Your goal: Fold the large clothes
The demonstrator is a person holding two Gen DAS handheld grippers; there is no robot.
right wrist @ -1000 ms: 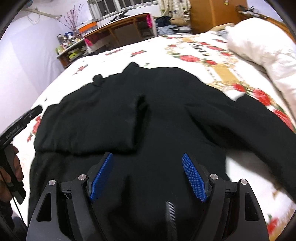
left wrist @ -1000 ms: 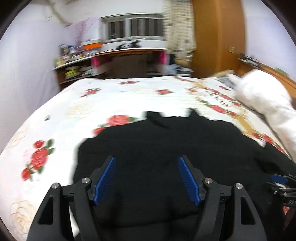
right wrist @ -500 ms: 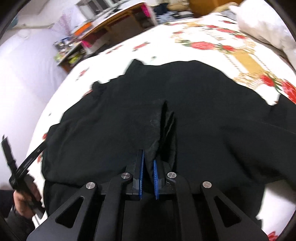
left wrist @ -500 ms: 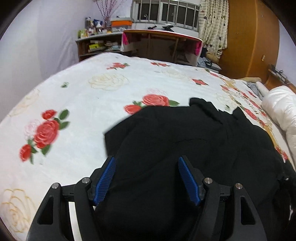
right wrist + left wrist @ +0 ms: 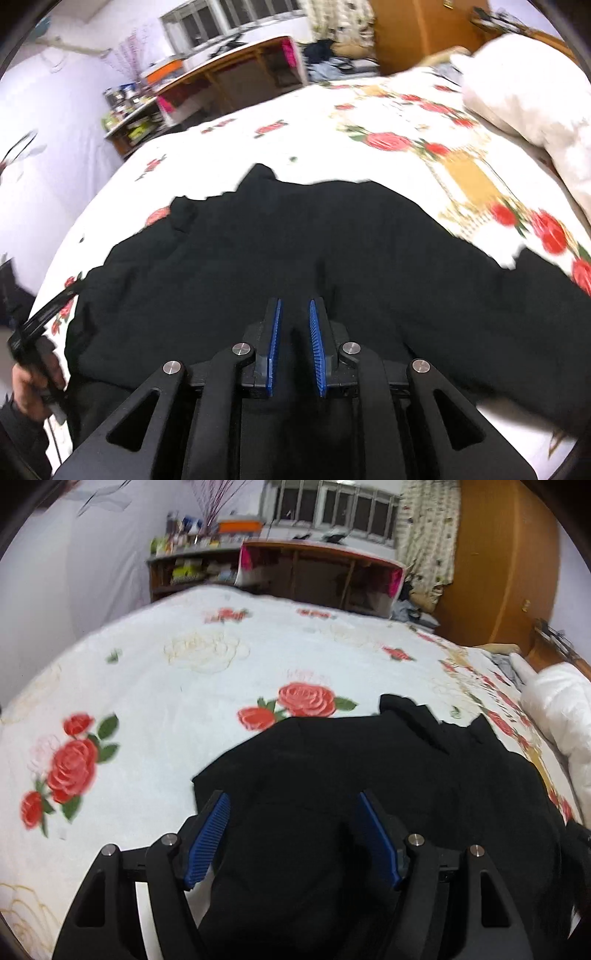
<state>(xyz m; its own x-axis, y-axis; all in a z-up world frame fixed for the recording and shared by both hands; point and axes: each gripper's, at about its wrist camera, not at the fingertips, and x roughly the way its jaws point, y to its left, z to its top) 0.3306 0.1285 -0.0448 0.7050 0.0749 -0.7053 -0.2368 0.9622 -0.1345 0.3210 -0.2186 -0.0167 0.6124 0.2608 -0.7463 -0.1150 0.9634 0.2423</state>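
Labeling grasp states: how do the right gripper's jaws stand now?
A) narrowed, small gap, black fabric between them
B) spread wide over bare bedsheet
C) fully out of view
A: the right gripper shows its blue pads close together with the black garment between them.

Home bedroom: rose-print bed (image 5: 221, 672), wardrobe (image 5: 506, 561).

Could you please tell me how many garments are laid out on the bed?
1: a black garment spread across the floral bedspread, under both tongs, left and right. Others may lie hidden beneath it.
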